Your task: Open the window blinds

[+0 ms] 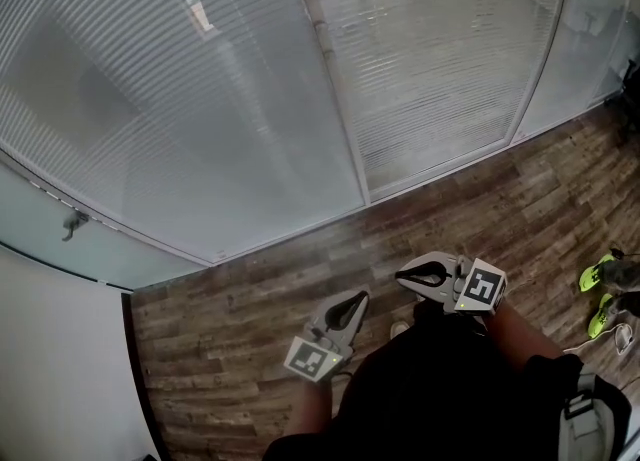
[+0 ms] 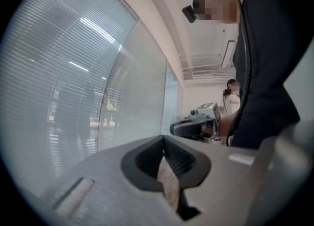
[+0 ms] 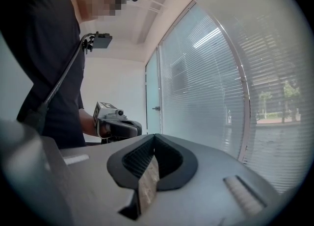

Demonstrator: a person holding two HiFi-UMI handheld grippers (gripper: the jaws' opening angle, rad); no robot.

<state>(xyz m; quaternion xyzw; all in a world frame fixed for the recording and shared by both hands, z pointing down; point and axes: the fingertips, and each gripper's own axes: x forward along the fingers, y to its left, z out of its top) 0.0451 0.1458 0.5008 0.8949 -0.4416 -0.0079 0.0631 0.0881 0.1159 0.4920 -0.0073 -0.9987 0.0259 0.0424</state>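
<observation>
The window blinds point(image 1: 200, 99) hang lowered with their slats closed over tall glass panes, and a second panel point(image 1: 440, 59) hangs to the right of a grey mullion point(image 1: 335, 89). Both grippers are held low near the person's dark shirt, well short of the window. My left gripper point(image 1: 360, 295) is shut and holds nothing. My right gripper point(image 1: 401, 272) is likewise shut and empty. In the left gripper view the blinds point(image 2: 73, 97) fill the left side beyond the closed jaws point(image 2: 164, 139). In the right gripper view the blinds point(image 3: 206, 97) fill the right side past the gripper point(image 3: 153, 138).
Brown wood floor point(image 1: 250, 299) runs between me and the window sill. A frosted glass door with a handle point(image 1: 72, 224) stands at the left beside a white wall point(image 1: 50, 369). Green shoes point(image 1: 600, 294) lie at the right. Another person point(image 2: 230, 100) stands far off.
</observation>
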